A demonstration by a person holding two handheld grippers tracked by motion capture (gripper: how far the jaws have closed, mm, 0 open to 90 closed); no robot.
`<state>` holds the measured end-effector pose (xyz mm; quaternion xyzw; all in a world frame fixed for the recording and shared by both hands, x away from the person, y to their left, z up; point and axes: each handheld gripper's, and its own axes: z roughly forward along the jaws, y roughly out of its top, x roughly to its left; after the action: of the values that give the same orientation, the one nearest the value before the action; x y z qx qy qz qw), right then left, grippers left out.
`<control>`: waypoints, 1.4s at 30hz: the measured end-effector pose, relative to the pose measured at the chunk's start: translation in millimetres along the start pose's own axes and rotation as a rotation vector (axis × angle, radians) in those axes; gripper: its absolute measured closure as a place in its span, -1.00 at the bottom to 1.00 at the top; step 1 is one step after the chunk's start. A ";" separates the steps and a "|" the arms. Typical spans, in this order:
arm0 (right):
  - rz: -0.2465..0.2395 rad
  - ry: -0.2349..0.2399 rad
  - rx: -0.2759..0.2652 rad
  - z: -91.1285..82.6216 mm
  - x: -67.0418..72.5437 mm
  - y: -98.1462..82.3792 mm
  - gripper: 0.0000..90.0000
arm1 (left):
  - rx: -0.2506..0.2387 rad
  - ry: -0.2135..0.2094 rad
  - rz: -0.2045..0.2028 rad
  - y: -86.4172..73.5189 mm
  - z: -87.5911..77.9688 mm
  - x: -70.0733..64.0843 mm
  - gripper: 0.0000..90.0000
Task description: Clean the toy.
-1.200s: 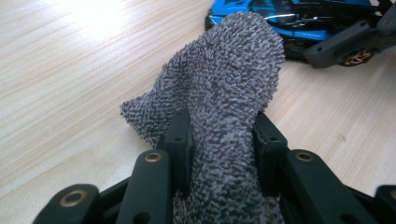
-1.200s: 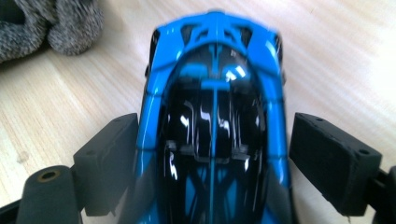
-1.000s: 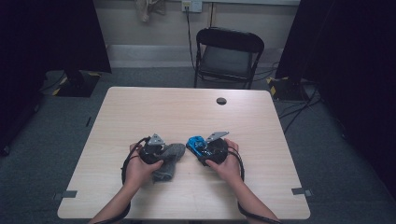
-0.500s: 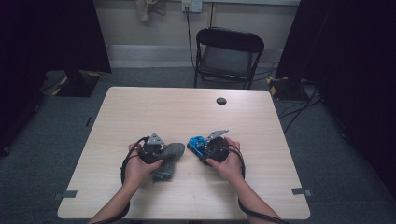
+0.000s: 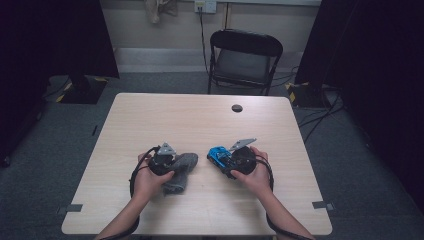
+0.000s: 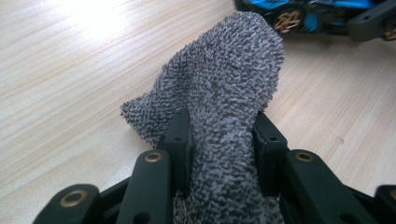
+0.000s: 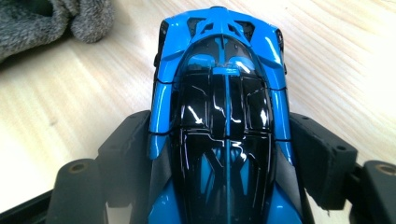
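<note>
A grey fuzzy cloth (image 5: 181,169) (image 6: 224,98) lies bunched on the light wooden table (image 5: 200,120), and my left gripper (image 5: 172,167) (image 6: 223,140) is shut on its near end. A blue and black toy car (image 5: 219,157) (image 7: 219,107) sits between the jaws of my right gripper (image 5: 226,161) (image 7: 219,154), which is shut on the car's sides just above the tabletop. In the left gripper view the car (image 6: 308,14) shows beyond the cloth's far tip. The cloth (image 7: 51,21) lies at the upper left of the right gripper view.
A small black round object (image 5: 237,108) sits near the table's far edge. A black folding chair (image 5: 242,60) stands behind the table. Cables trail from both grippers toward the person's forearms. Dark curtains flank the room.
My right gripper has lifted slightly with the toy car and drifted a little to the right. The left gripper and cloth have stayed put.
</note>
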<state>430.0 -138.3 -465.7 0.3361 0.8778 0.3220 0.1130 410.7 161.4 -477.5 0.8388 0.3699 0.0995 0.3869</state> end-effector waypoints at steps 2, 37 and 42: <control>-0.001 0.008 0.000 -4.5 -0.2 -3.2 -0.41 | -0.003 -0.001 -0.002 0.4 0.4 -0.3 0.45; -0.125 0.078 -0.022 -8.4 33.9 1.2 -0.38 | 0.033 -0.117 0.024 41.8 29.7 0.6 0.54; -0.133 0.075 -0.004 -2.9 32.2 3.2 -0.37 | 0.040 -0.123 0.015 35.9 25.8 3.0 0.53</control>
<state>406.3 -116.6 -460.8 0.2644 0.9013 0.3277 0.1021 444.0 133.3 -469.6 0.8536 0.3410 0.0431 0.3914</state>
